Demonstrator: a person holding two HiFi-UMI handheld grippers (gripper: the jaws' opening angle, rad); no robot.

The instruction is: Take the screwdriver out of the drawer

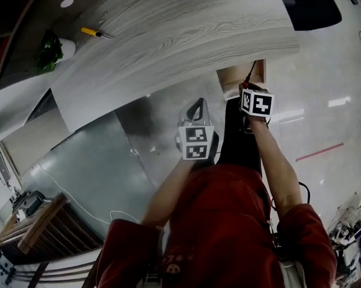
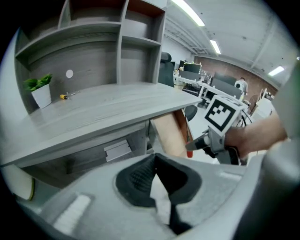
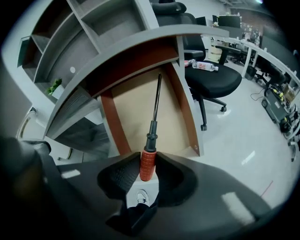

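Observation:
The screwdriver [image 3: 148, 161] has a ribbed red handle and a long dark shaft. My right gripper [image 3: 148, 159] is shut on that handle, with the shaft pointing out over the open drawer [image 3: 140, 105], whose light wooden bottom is bare. In the head view the right gripper [image 1: 247, 84] hangs just in front of the drawer [image 1: 237, 76] under the grey desk top [image 1: 182, 34]. The left gripper [image 1: 197, 105] is beside it to the left, apart from the drawer. In its own view the left gripper [image 2: 155, 158] has its pads closed together on nothing. The red handle [image 2: 189, 152] shows there too.
A yellow-handled screwdriver [image 1: 95, 33] and a potted plant [image 2: 40, 89] sit on the desk top below grey shelves [image 2: 117, 42]. A black office chair [image 3: 211, 77] stands right of the drawer. A wooden crate [image 1: 41, 225] lies on the floor at the left.

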